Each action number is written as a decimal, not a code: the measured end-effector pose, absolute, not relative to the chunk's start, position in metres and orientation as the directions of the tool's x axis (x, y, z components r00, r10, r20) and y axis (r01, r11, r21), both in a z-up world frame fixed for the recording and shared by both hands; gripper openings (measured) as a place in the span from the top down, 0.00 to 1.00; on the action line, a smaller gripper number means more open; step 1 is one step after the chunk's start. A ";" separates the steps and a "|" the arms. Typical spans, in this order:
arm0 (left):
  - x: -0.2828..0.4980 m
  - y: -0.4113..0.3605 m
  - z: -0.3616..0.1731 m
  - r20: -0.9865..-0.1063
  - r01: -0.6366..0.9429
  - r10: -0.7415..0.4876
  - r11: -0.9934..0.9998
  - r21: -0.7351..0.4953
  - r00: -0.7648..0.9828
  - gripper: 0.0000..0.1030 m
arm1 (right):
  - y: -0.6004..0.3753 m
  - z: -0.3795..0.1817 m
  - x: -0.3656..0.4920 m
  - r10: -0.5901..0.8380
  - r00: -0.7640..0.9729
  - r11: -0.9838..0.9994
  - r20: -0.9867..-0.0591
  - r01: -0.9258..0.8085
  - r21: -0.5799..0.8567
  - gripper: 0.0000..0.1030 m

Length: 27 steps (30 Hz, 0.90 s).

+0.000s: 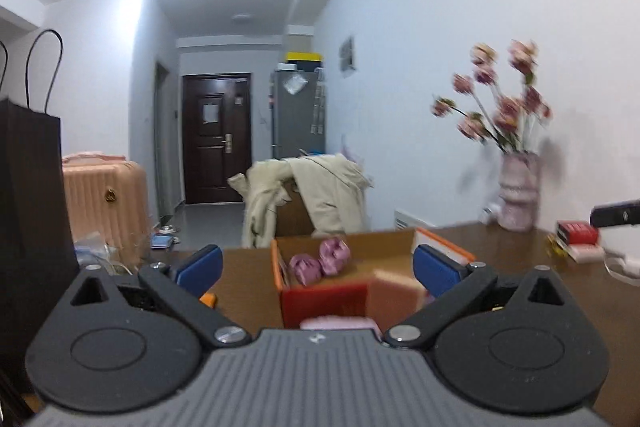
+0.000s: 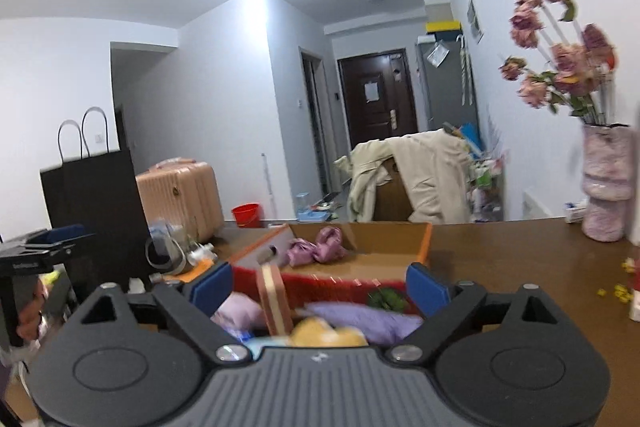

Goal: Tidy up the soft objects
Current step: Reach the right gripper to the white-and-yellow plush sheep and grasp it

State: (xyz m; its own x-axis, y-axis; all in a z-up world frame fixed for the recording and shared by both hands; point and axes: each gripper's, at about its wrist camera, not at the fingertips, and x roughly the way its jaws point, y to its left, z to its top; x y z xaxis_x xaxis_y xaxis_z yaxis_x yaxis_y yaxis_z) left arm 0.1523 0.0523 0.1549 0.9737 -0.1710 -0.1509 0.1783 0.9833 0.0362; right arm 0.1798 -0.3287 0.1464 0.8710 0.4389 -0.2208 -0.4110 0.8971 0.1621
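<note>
— From where does the left wrist camera look?
— From just behind its gripper [image 1: 318, 267], low over the brown table [image 1: 520, 247], facing 12 o'clock toward the dark door [image 1: 216, 143]. The cardboard box [image 1: 384, 247] sits close ahead, the vase [image 1: 518, 195] at 2 o'clock.

— And the right wrist camera?
— Low behind its own gripper [image 2: 318, 287], facing the same way. The box [image 2: 392, 239] lies near at 12 o'clock, the door [image 2: 378, 95] at 1 o'clock, the vase [image 2: 606, 183] at 3 o'clock.

— What do they share?
— Box, door, vase, black bag [image 1: 32, 207] [image 2: 94, 203].
</note>
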 end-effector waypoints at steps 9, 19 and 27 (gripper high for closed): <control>0.157 0.024 0.093 -0.303 0.229 -0.225 0.973 -0.025 0.926 0.00 | -0.349 0.080 0.166 0.423 0.856 0.898 -0.296 -0.354 0.259 0.08; 0.190 -0.018 0.072 -0.383 0.256 -0.236 0.967 0.003 0.893 0.00 | -0.296 0.047 0.207 0.407 0.838 0.913 -0.364 -0.358 0.196 0.09; 0.236 -0.039 0.075 -0.422 0.285 -0.270 0.958 -0.029 0.866 0.00 | -0.261 0.043 0.267 0.415 0.781 0.910 -0.466 -0.347 0.229 0.13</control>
